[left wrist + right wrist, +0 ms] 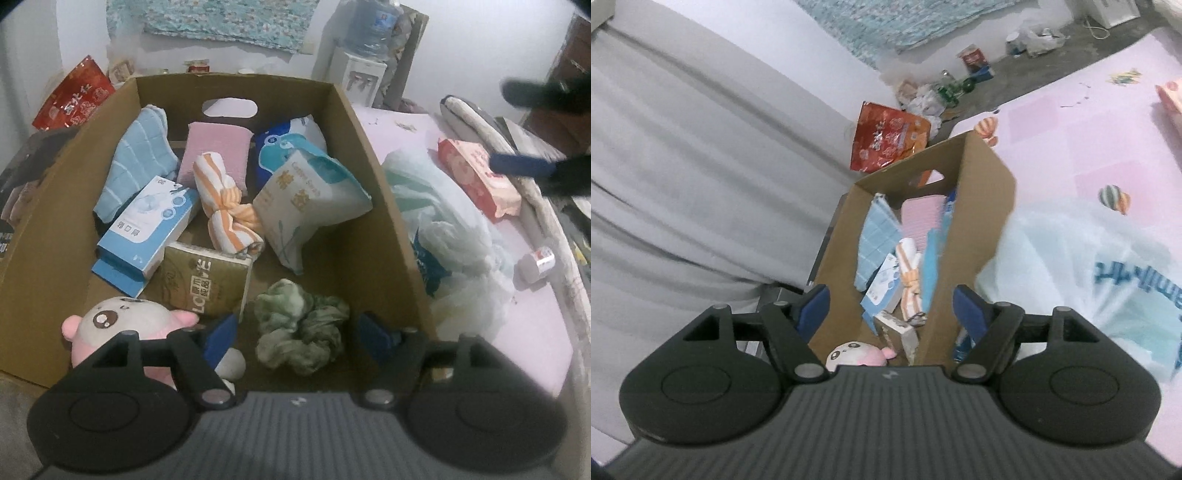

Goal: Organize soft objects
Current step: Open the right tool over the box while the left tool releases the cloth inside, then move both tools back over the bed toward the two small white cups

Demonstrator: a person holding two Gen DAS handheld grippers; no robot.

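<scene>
Green, crumpled scrunchie (303,325) lies on the floor of the cardboard box (373,206), between the spread fingers of the left tongs (295,338), which grip nothing. Beside it sit a plush toy (122,325), tissue packs and a striped orange cloth (229,210). The right tongs (891,314) hang released and empty above the box's near end.

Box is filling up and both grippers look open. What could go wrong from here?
1. The green scrunchie lies loose between the open left gripper fingers; closing now could re-grab it.
2. The cardboard box is crowded, so the next item may land on the tilted tissue pack.
3. The red tissue pack sits beside the right gripper, near the mat's edge.
</scene>
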